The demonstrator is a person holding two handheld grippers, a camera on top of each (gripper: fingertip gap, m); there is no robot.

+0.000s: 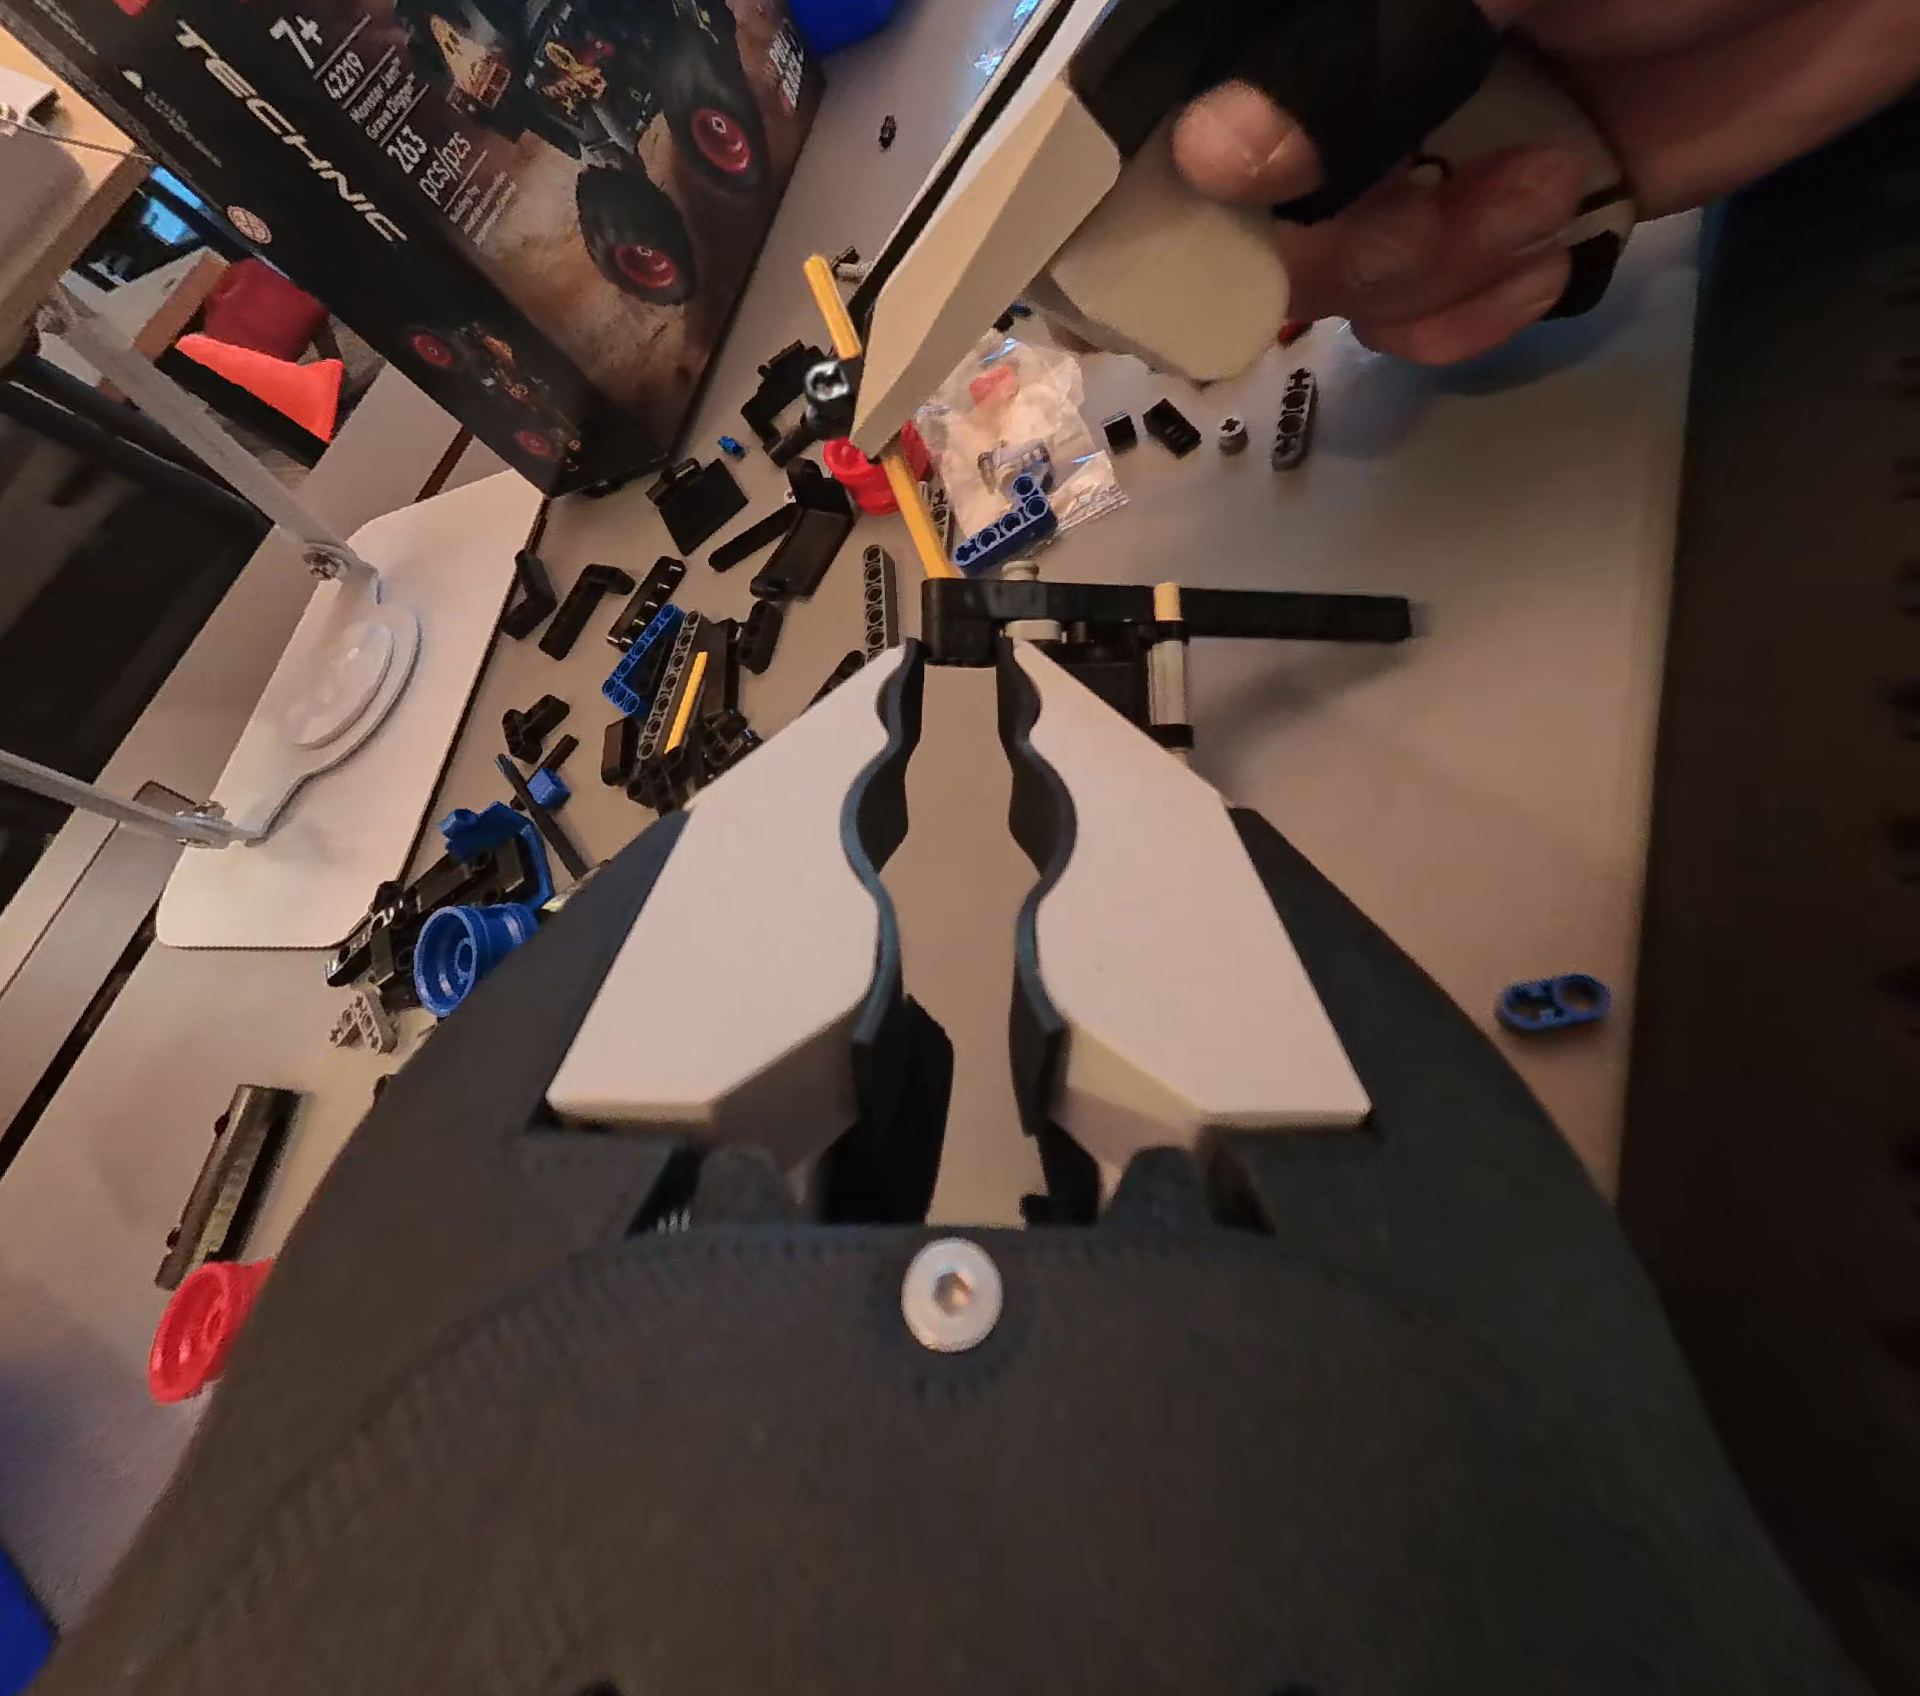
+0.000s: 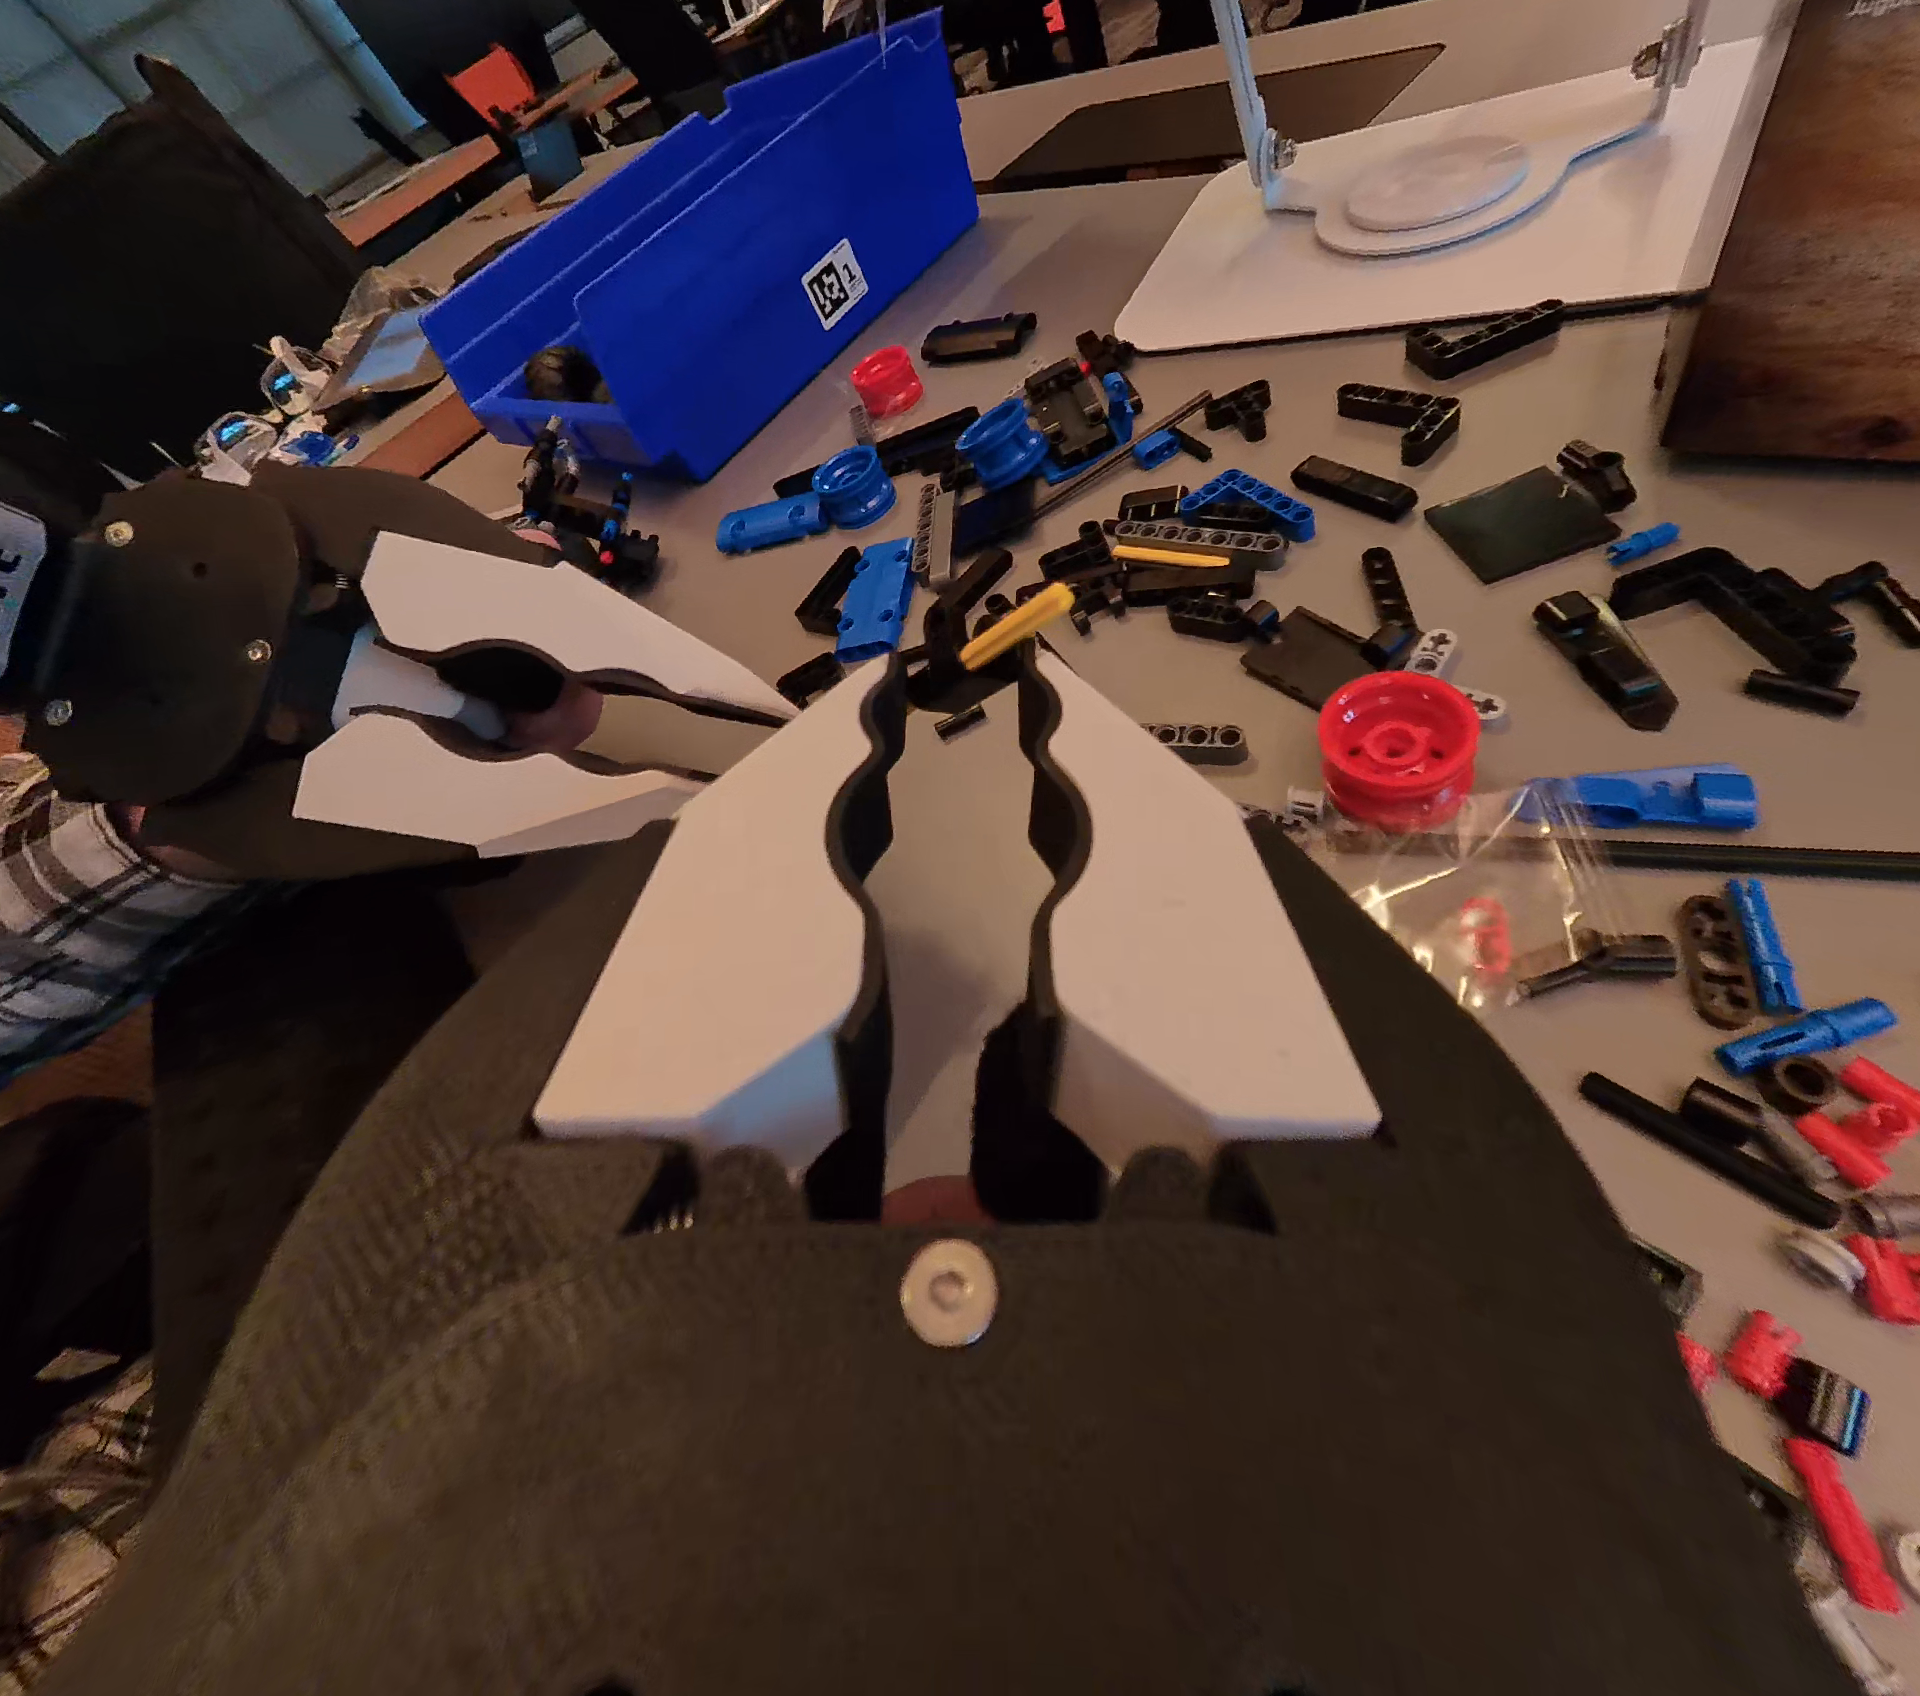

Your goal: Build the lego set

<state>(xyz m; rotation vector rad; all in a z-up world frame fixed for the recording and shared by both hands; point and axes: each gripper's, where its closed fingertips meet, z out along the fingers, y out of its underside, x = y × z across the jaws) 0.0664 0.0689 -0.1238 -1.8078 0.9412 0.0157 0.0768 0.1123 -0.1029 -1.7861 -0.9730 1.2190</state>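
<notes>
Left tongs (image 1: 958,659) clenched on the near end of a black lego beam assembly (image 1: 1164,612), held just above the desk (image 1: 1507,711); the beam runs off to the right with pale pins through it. Right tongs (image 2: 956,670) grasp a small black connector (image 2: 940,638) with a yellow axle (image 2: 1013,626) through it; in the left wrist view the axle slants down and its lower end touches the beam's near end by the left tongs' tips. A hand (image 1: 1558,36) holds the right tongs, coming in from the upper right.

Loose pile of black and blue lego pieces (image 1: 665,659) lies left of the left tongs, crowded. The lego box (image 1: 416,119) stands behind the pile, near the desk's far left edge. A white stand base (image 1: 312,690) sits at the left edge. Clear plastic bag (image 1: 1029,441) lies just behind the beam. Open desk to the right of the beam, only a small blue link (image 1: 1553,1002) there near the right edge.

In the right wrist view, a blue bin (image 2: 727,275) sits far left and a red wheel hub (image 2: 1397,747) right of the tongs, parts scattered all around.
</notes>
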